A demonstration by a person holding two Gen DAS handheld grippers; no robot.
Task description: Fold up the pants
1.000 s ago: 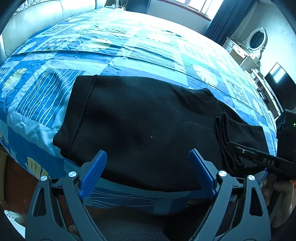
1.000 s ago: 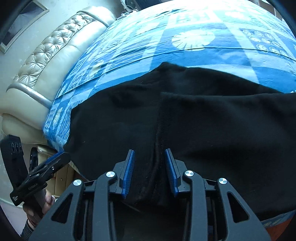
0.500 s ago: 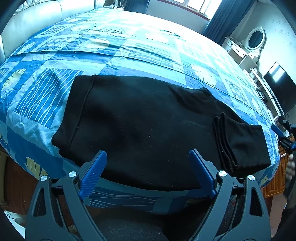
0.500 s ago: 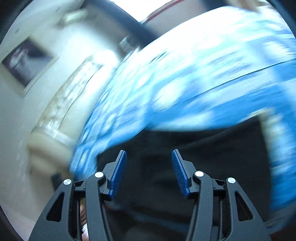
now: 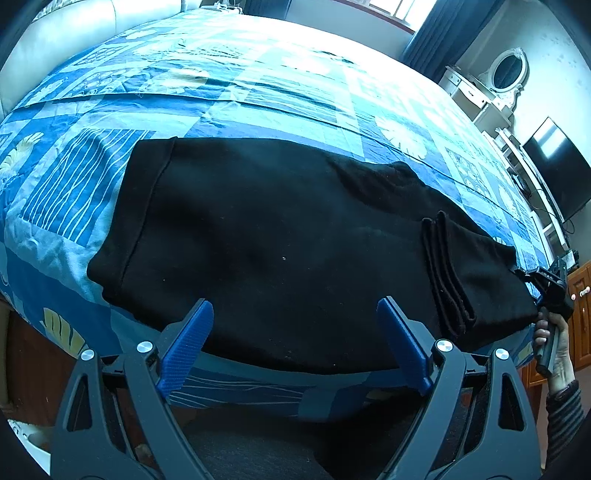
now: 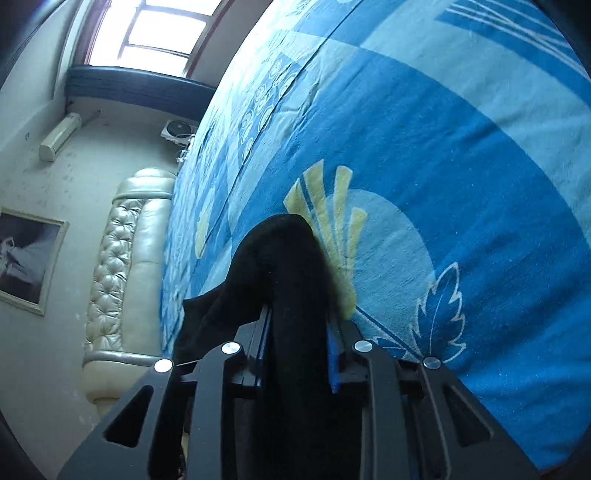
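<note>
Pants (image 6: 291,280) pinched between right fingers (image 6: 334,362)

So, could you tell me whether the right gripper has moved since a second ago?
Yes. The right gripper left the cuffs on top of the black pants and went right, toward the wooden cabinet, and is now shut on the fold at that end.

Bed (image 5: 258,92) with blue patchwork quilt fills most of the left wrist view; cream tufted headboard (image 6: 122,258) at 9 o'clock in the right wrist view, framed picture (image 6: 26,258) on the pale wall beside it, wall air-conditioner (image 6: 59,136) at 10 o'clock. Bright window (image 6: 147,33) at 11 o'clock with a dark curtain (image 5: 424,48) hanging at 1 o'clock in the left wrist view. White dresser with oval mirror (image 5: 506,74) at 2 o'clock, dark TV screen (image 5: 554,170) at 3 o'clock, wooden cabinet (image 5: 580,314) at 4 o'clock.
</note>
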